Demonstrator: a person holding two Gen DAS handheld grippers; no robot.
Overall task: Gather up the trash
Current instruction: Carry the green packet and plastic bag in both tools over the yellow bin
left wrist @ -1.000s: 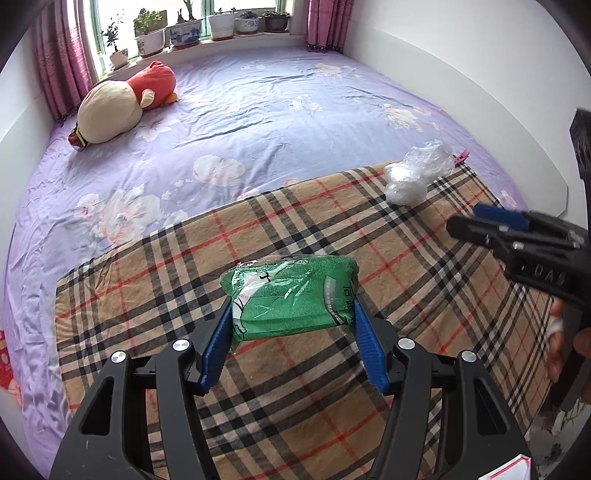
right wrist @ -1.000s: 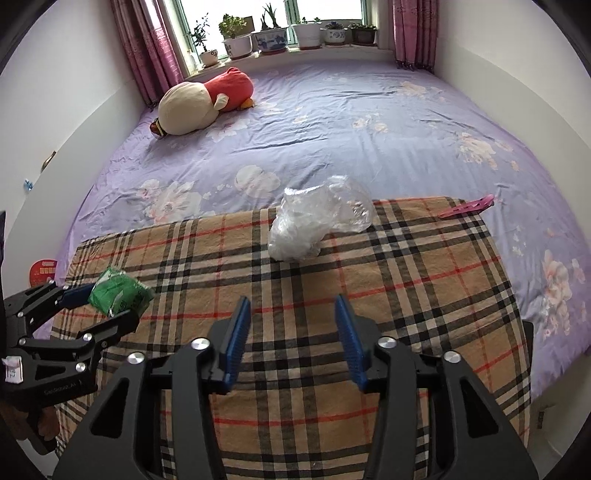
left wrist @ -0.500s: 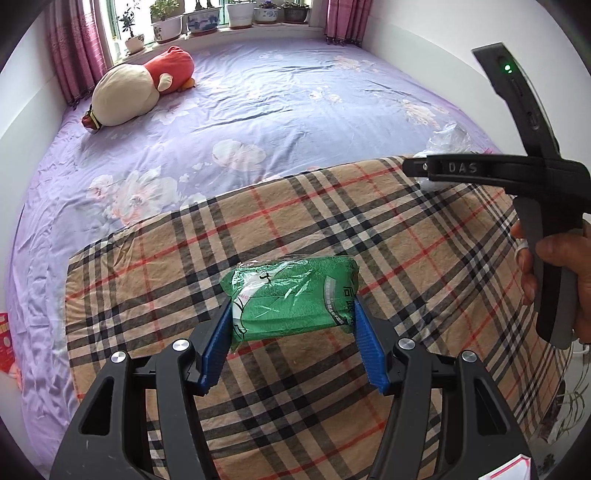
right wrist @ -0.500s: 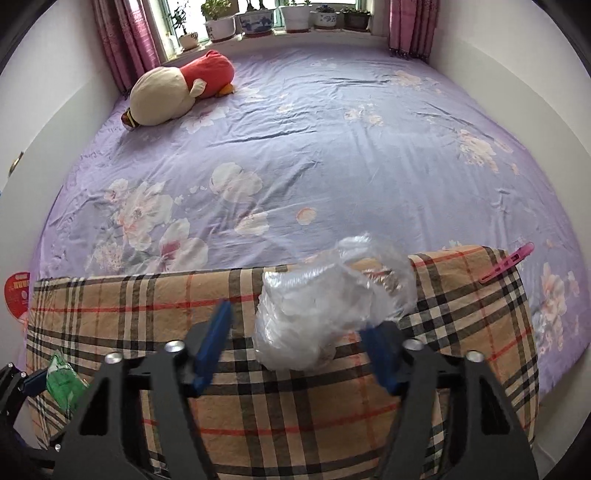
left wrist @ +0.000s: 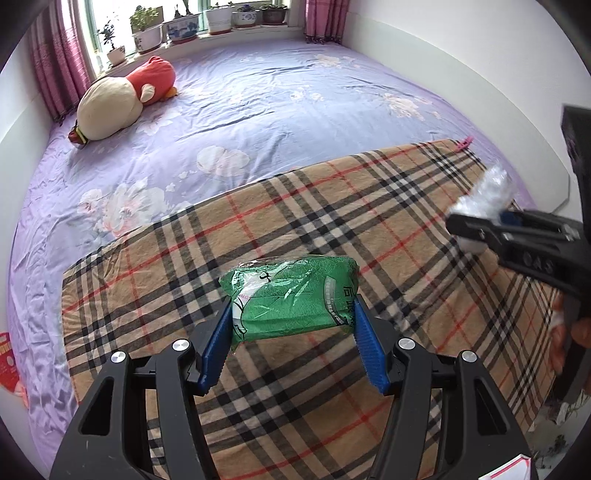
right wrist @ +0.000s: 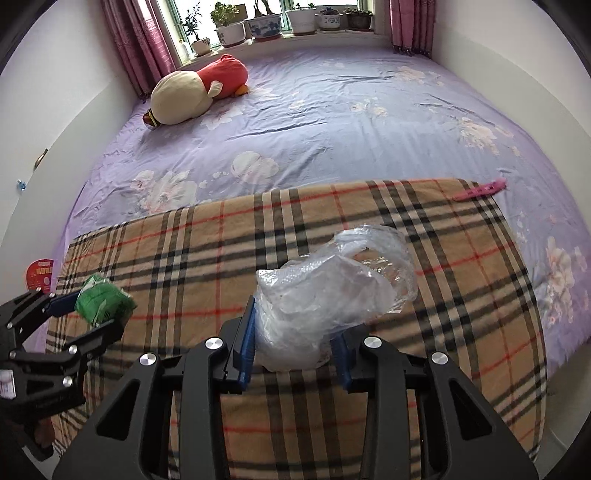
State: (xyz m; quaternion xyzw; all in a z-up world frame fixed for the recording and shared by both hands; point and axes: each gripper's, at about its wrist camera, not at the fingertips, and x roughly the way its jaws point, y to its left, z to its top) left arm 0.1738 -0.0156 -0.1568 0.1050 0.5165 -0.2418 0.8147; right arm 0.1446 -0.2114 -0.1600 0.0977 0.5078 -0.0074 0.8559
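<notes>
At the far left of the bed [right wrist: 332,122], a plush toy [right wrist: 192,96] lies on the purple sheet below the potted plants [right wrist: 266,22] on the windowsill. A plaid blanket [right wrist: 207,258] covers the near end of the bed. Over its left part the left tool [left wrist: 291,325] grips a green packet [left wrist: 291,295], blue pads pressed on both its short sides; the packet is clear of the blanket in the right wrist view. To the right, the right tool [right wrist: 295,343] has just been narrowing its jaws and now pinches a crumpled clear plastic bag [right wrist: 332,295] between its pads, the bag's loose top bulging forward above the blanket. A hand [left wrist: 565,332] on that tool's grip shows at the right edge of the left wrist view. At the blanket's far right corner lies a pink clip [right wrist: 480,190].
</notes>
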